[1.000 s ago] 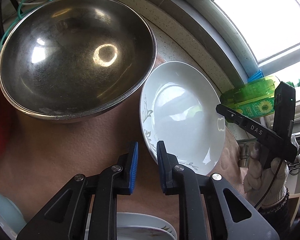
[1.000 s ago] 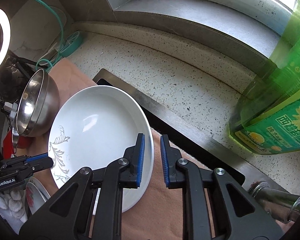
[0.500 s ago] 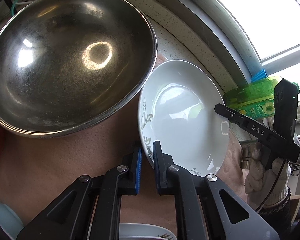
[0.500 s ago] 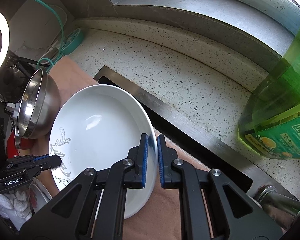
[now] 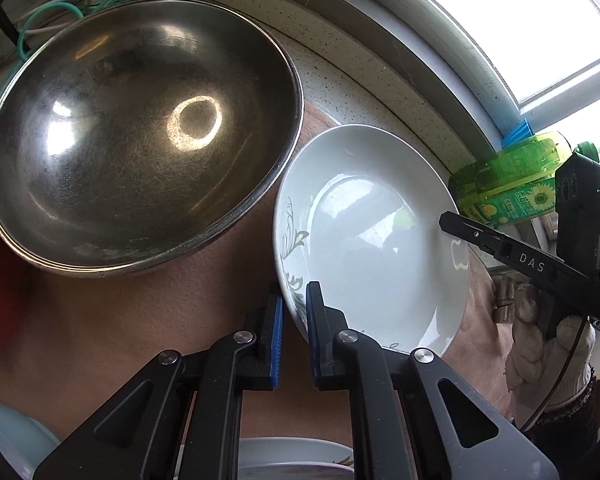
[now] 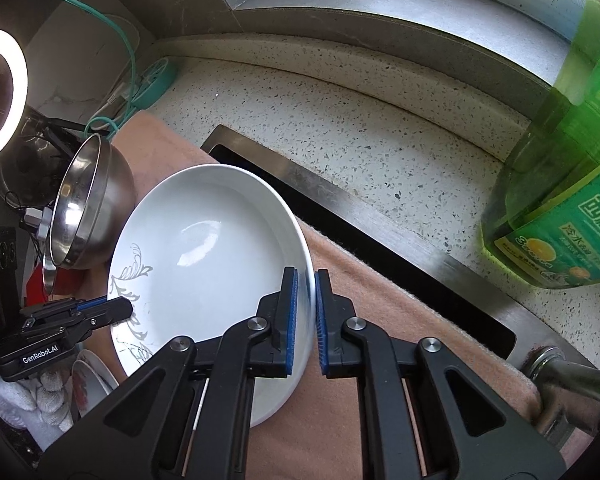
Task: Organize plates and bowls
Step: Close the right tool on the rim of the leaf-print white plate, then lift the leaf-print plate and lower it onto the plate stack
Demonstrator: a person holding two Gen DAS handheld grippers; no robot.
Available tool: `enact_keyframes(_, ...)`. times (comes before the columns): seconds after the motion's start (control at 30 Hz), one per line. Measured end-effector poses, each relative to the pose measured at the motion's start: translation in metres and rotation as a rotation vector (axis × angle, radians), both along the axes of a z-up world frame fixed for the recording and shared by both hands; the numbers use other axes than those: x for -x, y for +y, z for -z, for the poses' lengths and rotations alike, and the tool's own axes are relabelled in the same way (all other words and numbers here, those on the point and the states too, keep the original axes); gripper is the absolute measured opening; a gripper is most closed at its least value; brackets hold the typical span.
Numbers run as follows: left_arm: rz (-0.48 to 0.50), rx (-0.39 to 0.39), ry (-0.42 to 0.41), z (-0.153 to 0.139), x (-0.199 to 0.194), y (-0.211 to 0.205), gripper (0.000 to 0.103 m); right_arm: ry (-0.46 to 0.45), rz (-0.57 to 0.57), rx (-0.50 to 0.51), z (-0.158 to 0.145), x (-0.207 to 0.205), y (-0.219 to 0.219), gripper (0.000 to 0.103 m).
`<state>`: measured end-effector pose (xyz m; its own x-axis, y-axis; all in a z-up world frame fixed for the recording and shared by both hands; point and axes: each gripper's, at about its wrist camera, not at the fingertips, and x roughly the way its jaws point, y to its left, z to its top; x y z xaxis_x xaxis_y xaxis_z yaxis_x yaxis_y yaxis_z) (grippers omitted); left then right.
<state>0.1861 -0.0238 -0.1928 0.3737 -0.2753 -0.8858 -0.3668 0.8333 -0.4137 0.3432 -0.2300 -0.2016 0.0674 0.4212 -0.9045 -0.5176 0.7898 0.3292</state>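
Note:
A white plate (image 5: 372,248) with a grey leaf pattern lies on a pink cloth (image 5: 100,320) beside a large steel bowl (image 5: 140,128). My left gripper (image 5: 294,312) is shut on the plate's near rim by the pattern. In the right wrist view my right gripper (image 6: 306,300) is shut on the opposite rim of the same plate (image 6: 208,248). There the left gripper (image 6: 120,308) shows at the plate's left edge, and the steel bowl (image 6: 88,208) stands behind it. The right gripper (image 5: 452,220) reaches in over the plate's far edge in the left wrist view.
A green detergent bottle (image 6: 560,200) stands on the speckled counter at right, near a steel sink rim (image 6: 360,208) and a tap (image 6: 568,380). More plates (image 5: 296,456) sit below my left gripper. A pale blue bowl (image 5: 8,432) is at lower left. Cables (image 5: 60,4) lie behind the steel bowl.
Both grippers' jaws have closed from a small gap onto the white plate's rim, one at each side. Neither hand has shifted much.

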Motion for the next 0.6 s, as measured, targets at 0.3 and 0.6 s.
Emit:
enact_keyframes(0.3, 0.061, -0.024, 0.000, -0.004, 0.009, -0.009, 0.009, -0.012, 0.026, -0.011, -0.009, 0.018, -0.015, 0.008)
enact_keyframes(0.6, 0.106, -0.035, -0.033, -0.023, 0.017, -0.014, 0.009, -0.024, 0.084, -0.058, -0.034, 0.036, -0.034, 0.008)
